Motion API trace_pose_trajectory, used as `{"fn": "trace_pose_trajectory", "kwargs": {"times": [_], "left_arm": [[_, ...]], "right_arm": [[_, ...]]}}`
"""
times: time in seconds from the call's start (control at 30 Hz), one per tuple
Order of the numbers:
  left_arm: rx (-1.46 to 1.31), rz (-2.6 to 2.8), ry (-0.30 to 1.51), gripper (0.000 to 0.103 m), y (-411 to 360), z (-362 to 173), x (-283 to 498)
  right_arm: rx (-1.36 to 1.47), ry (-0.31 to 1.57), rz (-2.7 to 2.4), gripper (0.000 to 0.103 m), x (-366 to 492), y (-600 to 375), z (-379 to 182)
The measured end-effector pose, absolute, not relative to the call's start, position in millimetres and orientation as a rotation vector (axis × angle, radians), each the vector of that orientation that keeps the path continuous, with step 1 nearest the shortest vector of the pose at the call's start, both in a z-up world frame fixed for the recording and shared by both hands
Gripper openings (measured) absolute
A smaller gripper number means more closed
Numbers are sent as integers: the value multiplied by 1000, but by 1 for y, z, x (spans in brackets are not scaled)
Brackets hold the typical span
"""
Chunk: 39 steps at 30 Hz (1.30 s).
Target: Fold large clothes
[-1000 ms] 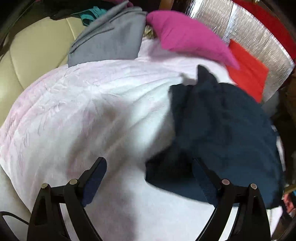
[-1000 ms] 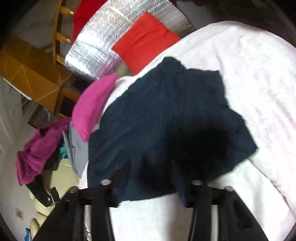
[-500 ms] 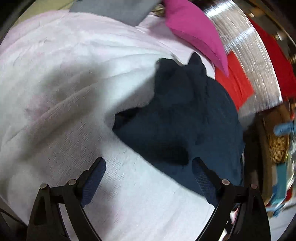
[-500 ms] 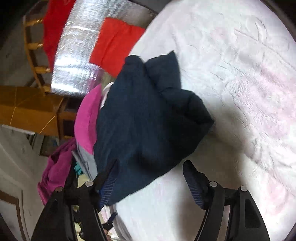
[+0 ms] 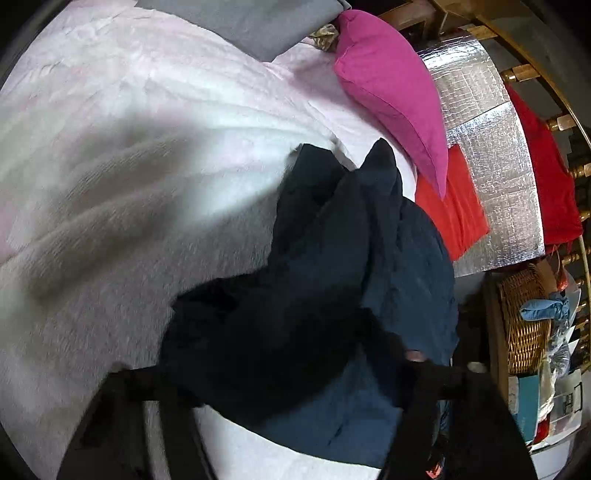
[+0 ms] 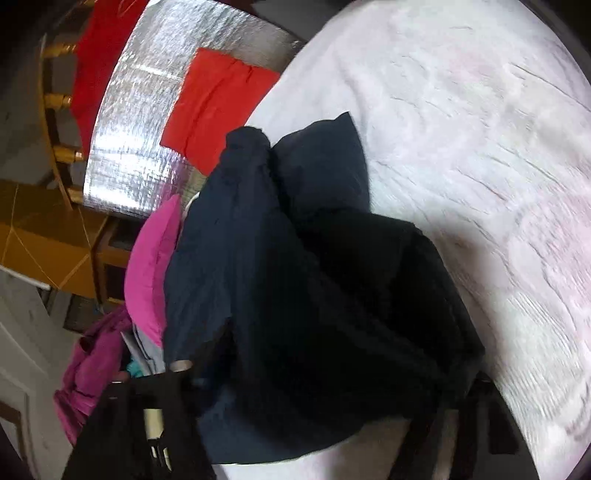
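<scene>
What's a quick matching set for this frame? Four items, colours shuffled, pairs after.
Items:
1. garment between the fingers
2. pillow beyond it
3. folded cloth on the foil sheet
4. folded fabric at the far edge of the bed cover

Colours:
A. grey
B. navy
C. magenta
D. red

Pairs: 1-B, 2-C, 3-D, 4-A
</scene>
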<state>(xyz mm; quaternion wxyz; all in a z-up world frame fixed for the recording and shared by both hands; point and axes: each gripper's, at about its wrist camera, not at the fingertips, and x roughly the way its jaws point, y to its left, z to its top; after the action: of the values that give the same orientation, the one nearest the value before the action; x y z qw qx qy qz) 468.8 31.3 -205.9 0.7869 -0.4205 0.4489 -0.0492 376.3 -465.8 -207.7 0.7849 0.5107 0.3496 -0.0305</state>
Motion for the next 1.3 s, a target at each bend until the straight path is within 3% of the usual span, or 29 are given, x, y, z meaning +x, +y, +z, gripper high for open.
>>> {"fn": "trace_pose_trajectory", "kwargs": {"times": [0.07, 0.13, 0.23, 0.3, 0.37, 0.47, 0.53, 0.7, 0.8, 0.97, 1.3], "left_arm": [[-905, -117, 941, 40, 30, -200, 469], [-865, -133, 897, 32, 28, -188, 471], [-810, -139, 847, 29, 25, -179, 473], [-806, -124, 897, 30, 27, -189, 478], [-811, -112, 946, 47, 27, -197, 482], [-821, -106, 1007, 59, 34, -196, 479], [-854, -130, 1033, 63, 43, -196, 469], [-762, -144, 997, 69, 69, -174, 459], [-715, -87, 911, 77, 80, -159, 456], [-720, -155, 916, 81, 68, -165, 469], [-692, -222, 1033, 88, 33, -195, 502]], "right_arm": [[1073, 723, -50, 47, 379, -461, -196], [1014, 674, -36, 39, 377, -455, -180], [958, 605, 7, 39, 376, -448, -166], [977, 666, -14, 39, 381, -449, -180], [1007, 750, -26, 40, 387, -452, -197], [1099, 813, -5, 51, 384, -464, -205], [1131, 869, 11, 58, 376, -473, -202], [1123, 859, 12, 61, 336, -507, -182], [1066, 761, -102, 74, 321, -533, -168], [1127, 720, -85, 74, 342, -552, -183], [1096, 830, 33, 75, 418, -513, -211]]}}
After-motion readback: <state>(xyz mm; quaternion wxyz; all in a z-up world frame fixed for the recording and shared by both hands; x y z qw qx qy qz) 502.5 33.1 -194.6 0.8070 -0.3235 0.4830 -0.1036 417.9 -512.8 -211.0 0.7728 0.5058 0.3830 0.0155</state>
